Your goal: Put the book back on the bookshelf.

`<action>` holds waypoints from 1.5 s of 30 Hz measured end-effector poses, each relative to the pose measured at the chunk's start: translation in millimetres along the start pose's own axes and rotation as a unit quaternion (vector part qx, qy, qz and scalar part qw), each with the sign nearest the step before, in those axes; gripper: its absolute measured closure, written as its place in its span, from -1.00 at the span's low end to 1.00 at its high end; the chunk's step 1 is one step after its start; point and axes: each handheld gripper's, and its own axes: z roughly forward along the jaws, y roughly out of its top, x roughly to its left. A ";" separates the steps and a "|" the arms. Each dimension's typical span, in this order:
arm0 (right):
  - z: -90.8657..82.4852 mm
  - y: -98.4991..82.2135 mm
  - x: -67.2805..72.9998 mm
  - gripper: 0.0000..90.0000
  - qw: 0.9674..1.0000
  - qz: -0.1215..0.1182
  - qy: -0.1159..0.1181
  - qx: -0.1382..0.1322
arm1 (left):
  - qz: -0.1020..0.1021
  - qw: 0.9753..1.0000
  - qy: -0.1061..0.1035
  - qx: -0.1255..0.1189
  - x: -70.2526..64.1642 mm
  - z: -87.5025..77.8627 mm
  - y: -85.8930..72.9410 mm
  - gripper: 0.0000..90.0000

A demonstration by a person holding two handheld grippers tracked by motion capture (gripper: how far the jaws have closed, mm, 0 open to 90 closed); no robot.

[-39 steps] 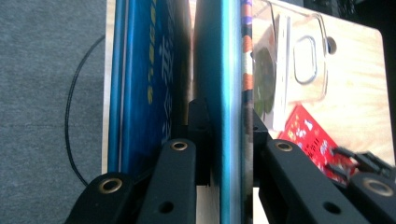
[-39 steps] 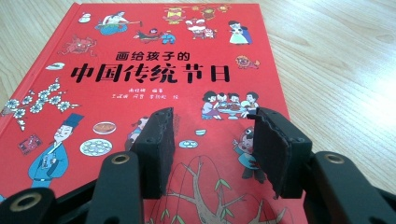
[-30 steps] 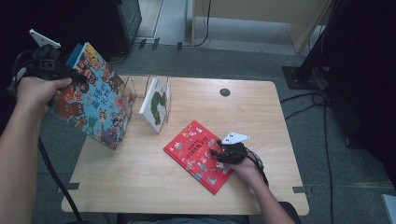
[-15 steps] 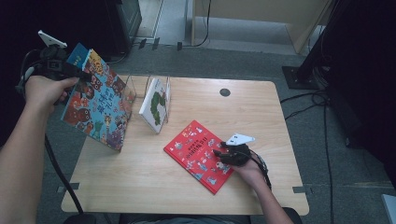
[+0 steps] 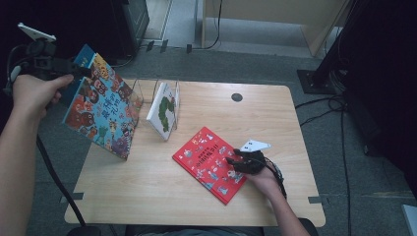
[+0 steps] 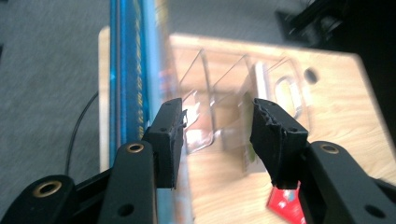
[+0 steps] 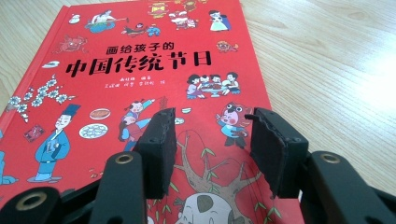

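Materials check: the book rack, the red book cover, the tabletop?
Rack: looks like clear acrylic, since the table shows through its dividers and the edges glint. Red book: glossy printed board or coated paper; the cover lies stiff and flat with a soft sheen, hardcover likely. Tabletop: light wood-grain surface, probably laminate rather than solid wood; finish matte.

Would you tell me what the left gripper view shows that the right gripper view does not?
Left gripper view: the left claw, whose jaws have just been opening, with a blue-spined picture book edge-on beside one jaw and nothing pressed between them; beyond, a clear book rack holding a white book. Right gripper view: the right claw, open, low over the red book, whose title and cartoon figures are readable. Shared: the red book, a mere corner in the left gripper view, and the wooden table.
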 end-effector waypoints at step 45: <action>-11.9 1.6 -18.0 0.37 1.000 0.019 0.012 -0.015 | 0.099 0.989 -0.075 0.074 -88.5 77.4 -127.8 0.05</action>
